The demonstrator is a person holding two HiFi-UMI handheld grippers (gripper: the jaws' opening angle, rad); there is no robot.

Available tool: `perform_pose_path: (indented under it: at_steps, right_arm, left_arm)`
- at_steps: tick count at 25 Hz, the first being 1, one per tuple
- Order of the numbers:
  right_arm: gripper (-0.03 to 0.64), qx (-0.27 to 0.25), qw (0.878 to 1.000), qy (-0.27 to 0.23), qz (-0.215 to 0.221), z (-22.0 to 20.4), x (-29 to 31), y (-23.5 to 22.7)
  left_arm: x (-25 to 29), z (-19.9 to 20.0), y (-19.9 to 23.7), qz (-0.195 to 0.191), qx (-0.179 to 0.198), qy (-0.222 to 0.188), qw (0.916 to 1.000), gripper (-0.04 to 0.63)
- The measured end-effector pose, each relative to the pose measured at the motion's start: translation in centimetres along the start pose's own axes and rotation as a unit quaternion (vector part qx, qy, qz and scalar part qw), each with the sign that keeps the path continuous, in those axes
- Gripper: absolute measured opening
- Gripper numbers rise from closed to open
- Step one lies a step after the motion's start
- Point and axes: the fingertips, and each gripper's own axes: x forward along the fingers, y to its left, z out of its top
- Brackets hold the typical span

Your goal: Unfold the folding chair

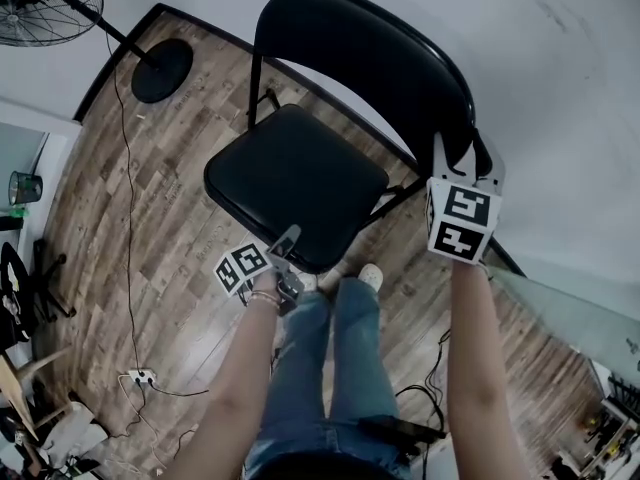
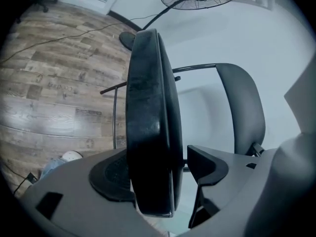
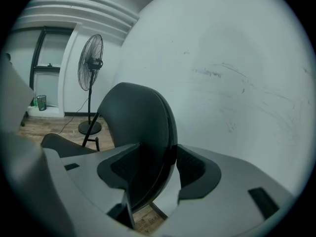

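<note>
- Black chair [image 1: 300, 173] stands on the wood floor [image 1: 150, 198], close to the white wall [image 1: 560, 88], directly in front of the person's legs [image 1: 335, 358].
- Seat [image 1: 295, 183] lies roughly level, swung down from the backrest [image 1: 370, 58]; the chair's frame is spread open.
- Backrest rises on the far side of the seat, next to the wall.
- Left gripper [image 2: 163, 169] is at the seat's near edge. That edge sits between its jaws. In the left gripper view one pad lies against the seat and the other stands off it with a visible gap, so the grip is released.
- Right gripper [image 3: 158, 164] is at the right side of the backrest. Its jaws are clamped on the padded backrest edge, with a pad pressing on each face.
- In the head view both forearms reach forward, the left one low toward the seat and the right one higher at the backrest.
- Fan [image 1: 45, 3] stands on a round base on the floor, left of the chair and well apart from it.
- Cable [image 1: 128, 228] runs across the floor from the fan's base toward the person's left.
</note>
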Motion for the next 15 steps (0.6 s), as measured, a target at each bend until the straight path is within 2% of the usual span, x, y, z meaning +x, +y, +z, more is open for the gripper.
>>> perform_pose_path:
  at_steps: [6, 15]
  right_arm:
    - [0.216, -0.001, 1.000, 0.014, -0.017, -0.8, 0.3, 0.6]
    - [0.216, -0.008, 1.000, 0.010, -0.027, -2.1, 0.1, 1.8]
  left_arm:
    - [0.3, -0.4, 2.7, 0.025, 0.003, 0.013, 0.9996, 0.324]
    - [0.4, -0.6, 7.0, 0.042, -0.017, 0.005, 0.9990, 0.324]
